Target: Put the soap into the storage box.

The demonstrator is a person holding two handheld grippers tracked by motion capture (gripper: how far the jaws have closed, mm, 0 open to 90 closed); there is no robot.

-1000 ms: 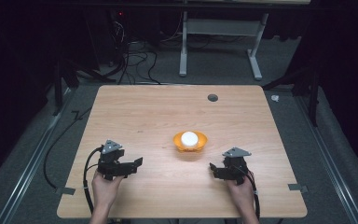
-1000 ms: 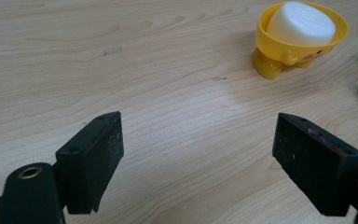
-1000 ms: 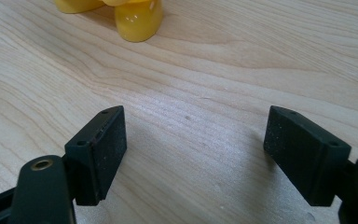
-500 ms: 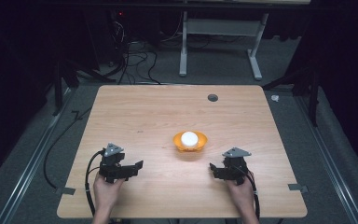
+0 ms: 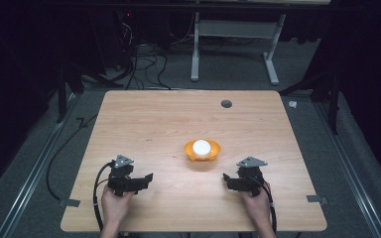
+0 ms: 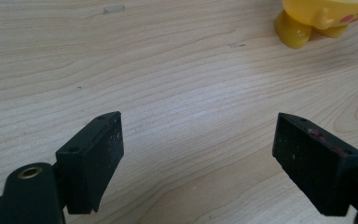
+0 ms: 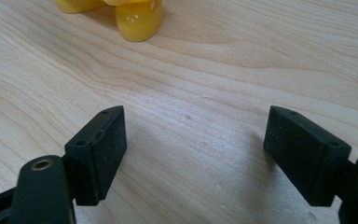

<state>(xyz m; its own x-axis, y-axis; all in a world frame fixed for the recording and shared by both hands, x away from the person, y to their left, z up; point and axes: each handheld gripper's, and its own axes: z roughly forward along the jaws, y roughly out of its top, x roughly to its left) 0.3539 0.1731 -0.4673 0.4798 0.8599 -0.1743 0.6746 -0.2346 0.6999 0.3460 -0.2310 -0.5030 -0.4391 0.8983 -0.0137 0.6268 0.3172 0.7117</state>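
Honestly, barely anything moved: left tool [image 5: 146, 178] and right tool [image 5: 225, 178] still rest wide open on the tabletop [image 5: 154, 124], flanking the untouched yellow toy [image 5: 202, 149].

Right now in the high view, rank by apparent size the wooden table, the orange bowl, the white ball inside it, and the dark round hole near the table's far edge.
1. Wooden table
2. Orange bowl
3. White ball
4. Dark round hole, though it lies farther from the camera, which shrinks it somewhat.
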